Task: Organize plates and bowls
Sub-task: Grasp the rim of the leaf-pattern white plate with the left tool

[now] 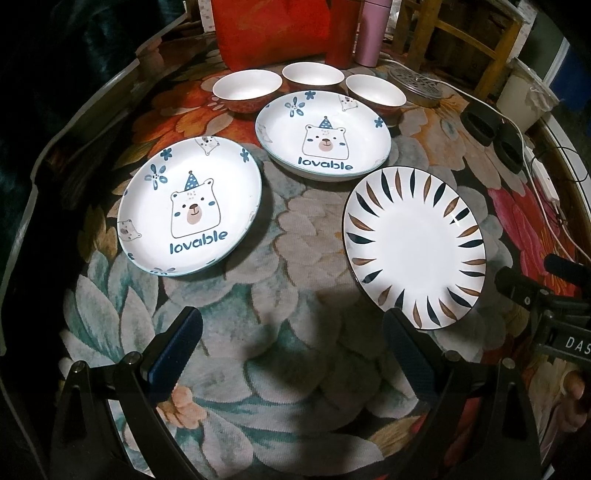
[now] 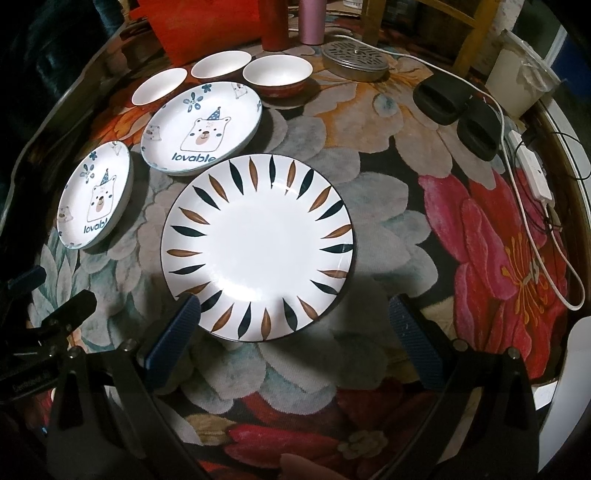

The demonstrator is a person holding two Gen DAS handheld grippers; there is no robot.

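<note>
The left tool (image 1: 293, 336) hangs spread and empty over the flowered bench (image 1: 295, 221), a bear plate (image 1: 190, 206) ahead to its left and a second bear plate (image 1: 323, 134), topping a stack, farther back. The right tool (image 2: 295, 317) is spread too, gripping nothing, its left finger just at the near rim of the leaf plate (image 2: 258, 245). Three bowls (image 1: 312, 75) sit in a row behind the plates, before a red bag (image 1: 273, 29) and a pink bottle (image 1: 371, 33).
</note>
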